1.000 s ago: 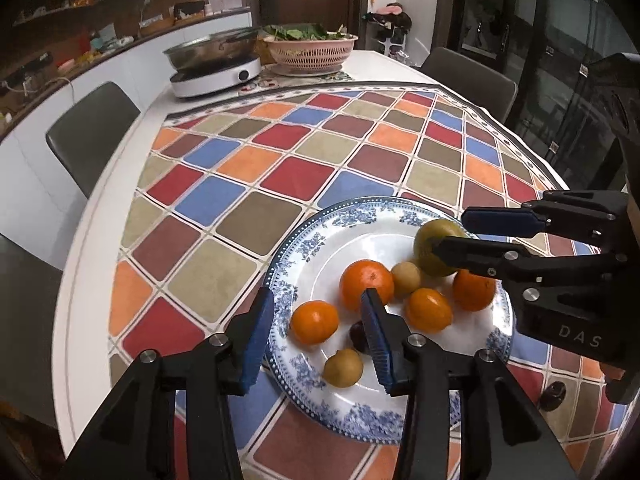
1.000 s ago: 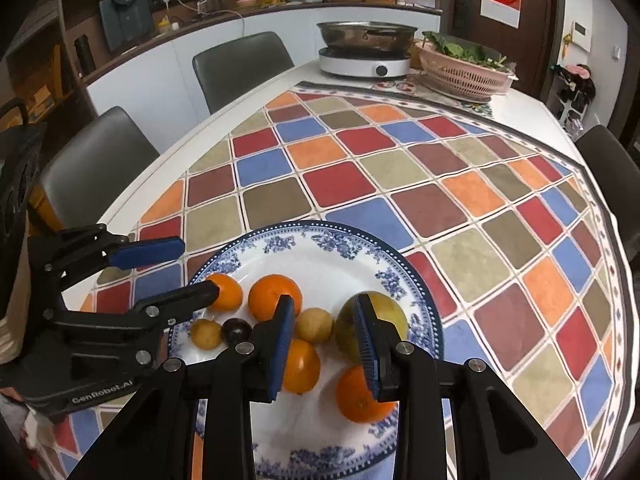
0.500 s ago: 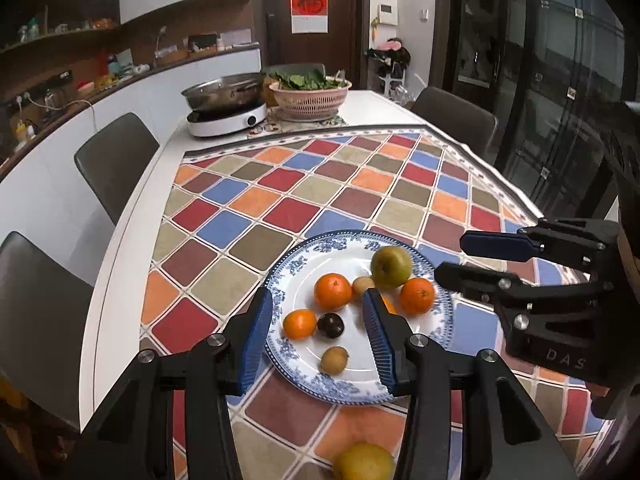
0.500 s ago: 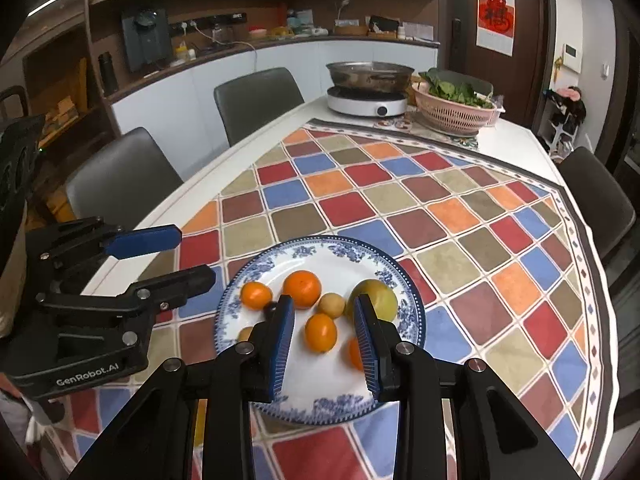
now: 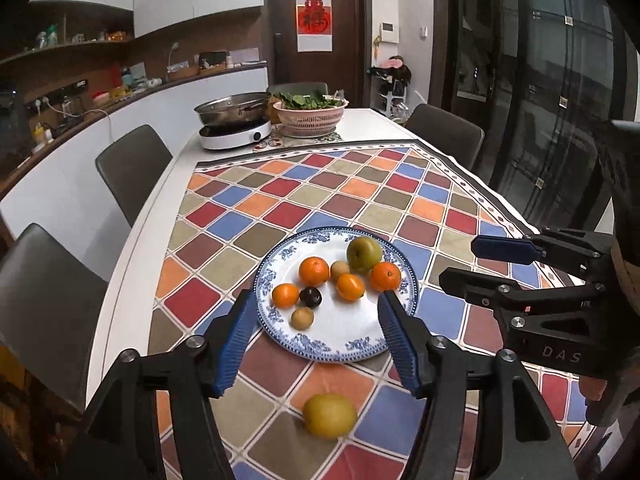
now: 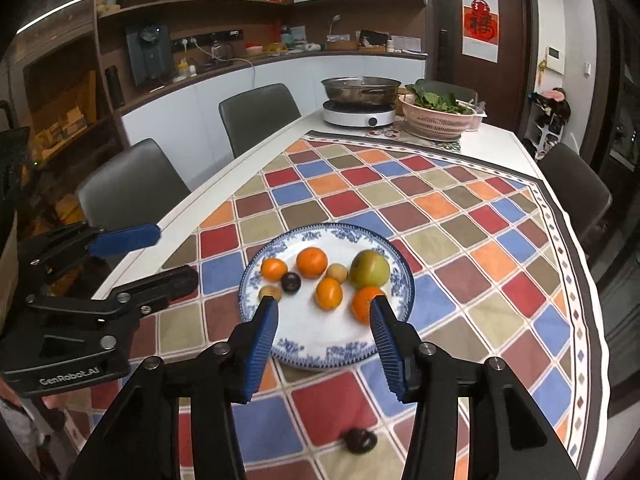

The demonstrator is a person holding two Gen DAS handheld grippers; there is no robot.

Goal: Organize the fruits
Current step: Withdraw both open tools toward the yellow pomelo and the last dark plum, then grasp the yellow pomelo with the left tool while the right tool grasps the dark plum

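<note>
A blue-and-white plate (image 5: 340, 336) (image 6: 312, 340) on the checkered cloth holds several oranges, a green apple (image 5: 363, 254) (image 6: 370, 269), a dark plum (image 5: 310, 297) (image 6: 291, 282) and small brown fruits. A yellow-green fruit (image 5: 329, 415) lies on the cloth in front of the plate. A dark fruit (image 6: 360, 440) lies on the cloth near the right gripper. My left gripper (image 5: 318, 340) is open and empty, held back above the near plate rim. My right gripper (image 6: 322, 340) is open and empty, also above the near rim.
A pan on an induction cooker (image 5: 234, 122) and a pink basket of greens (image 5: 311, 114) stand at the table's far end. Grey chairs (image 5: 132, 168) line the left side and one (image 5: 444, 132) stands at the far right. The white table edge (image 5: 120, 304) runs along the left.
Both grippers have pulled back and up from the plate and opened wider. The loose yellow-green fruit and the dark fruit on the cloth have come into view.
</note>
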